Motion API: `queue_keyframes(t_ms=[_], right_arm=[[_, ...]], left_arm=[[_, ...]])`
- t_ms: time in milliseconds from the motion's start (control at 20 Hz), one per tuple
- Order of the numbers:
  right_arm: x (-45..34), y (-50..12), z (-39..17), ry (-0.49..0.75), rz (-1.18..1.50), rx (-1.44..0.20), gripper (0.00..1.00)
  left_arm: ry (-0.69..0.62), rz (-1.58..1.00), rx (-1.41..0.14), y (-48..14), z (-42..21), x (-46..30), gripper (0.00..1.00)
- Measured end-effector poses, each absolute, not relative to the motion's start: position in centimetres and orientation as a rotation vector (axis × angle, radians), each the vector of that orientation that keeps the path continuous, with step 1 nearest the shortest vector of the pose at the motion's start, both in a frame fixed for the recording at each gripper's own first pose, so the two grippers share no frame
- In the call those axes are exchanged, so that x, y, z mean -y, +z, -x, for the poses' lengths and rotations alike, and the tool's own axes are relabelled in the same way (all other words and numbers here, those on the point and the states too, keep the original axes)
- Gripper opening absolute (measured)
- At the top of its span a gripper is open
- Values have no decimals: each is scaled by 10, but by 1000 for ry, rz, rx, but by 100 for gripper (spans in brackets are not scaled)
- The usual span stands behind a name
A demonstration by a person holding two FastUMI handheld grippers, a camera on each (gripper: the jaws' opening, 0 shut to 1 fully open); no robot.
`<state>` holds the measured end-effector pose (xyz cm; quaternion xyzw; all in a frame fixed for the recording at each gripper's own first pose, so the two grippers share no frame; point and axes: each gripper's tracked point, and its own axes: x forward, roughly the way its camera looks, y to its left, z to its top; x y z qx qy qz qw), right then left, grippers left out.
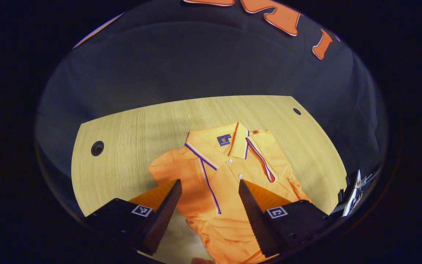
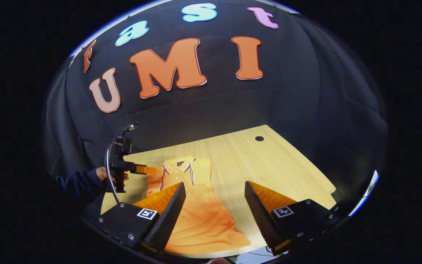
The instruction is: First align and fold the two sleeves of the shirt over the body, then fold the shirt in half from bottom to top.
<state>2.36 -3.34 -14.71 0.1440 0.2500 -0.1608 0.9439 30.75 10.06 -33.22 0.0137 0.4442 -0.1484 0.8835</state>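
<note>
An orange polo shirt (image 1: 229, 190) lies flat on the wooden table (image 1: 130, 135), collar away from me. Striped trim edges run down its front on both sides of the button placket, where the sleeves seem laid over the body. My left gripper (image 1: 209, 183) hovers open above the chest, its fingers straddling the placket with nothing between them. In the right gripper view the shirt (image 2: 200, 212) stretches from its collar toward the hem at the table's near edge. My right gripper (image 2: 214, 184) stands open above the shirt's lower right side. The left gripper (image 2: 148, 170), held by a hand (image 2: 103, 174), is at the shirt's left shoulder.
The table has a round hole at its left (image 1: 97, 148) and another at the far right (image 1: 297, 111), also seen as a hole (image 2: 259, 138) in the right gripper view. Bare wood (image 2: 269, 168) lies right of the shirt. A dark sleeve (image 2: 75, 185) reaches in from the left.
</note>
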Motion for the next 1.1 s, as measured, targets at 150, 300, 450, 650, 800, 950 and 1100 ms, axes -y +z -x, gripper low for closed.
queue_keyframes(t_ms=[150, 300, 450, 650, 800, 950, 1100], right_arm=[[34, -147, -28, -311, -260, -466, 99], [31, -147, -33, -268, -219, -432, 99], [27, -139, -40, -216, -212, -400, 99], [21, -119, -49, -152, -172, -317, 99], [8, -118, -51, -69, -159, -289, 98], [3, -116, -48, -17, -130, -254, 98], [0, -111, -41, 20, -94, -186, 99]], left_arm=[[-282, -6, -823, -299, -296, -99, 98], [-239, -18, -697, -253, -273, -101, 98], [-206, -8, -580, -205, -245, -101, 98], [-149, -10, -449, -155, -208, -100, 98], [-100, -11, -358, -130, -178, -105, 97], [-47, -7, -256, -102, -150, -105, 97], [6, -12, -136, -76, -115, -112, 97]])
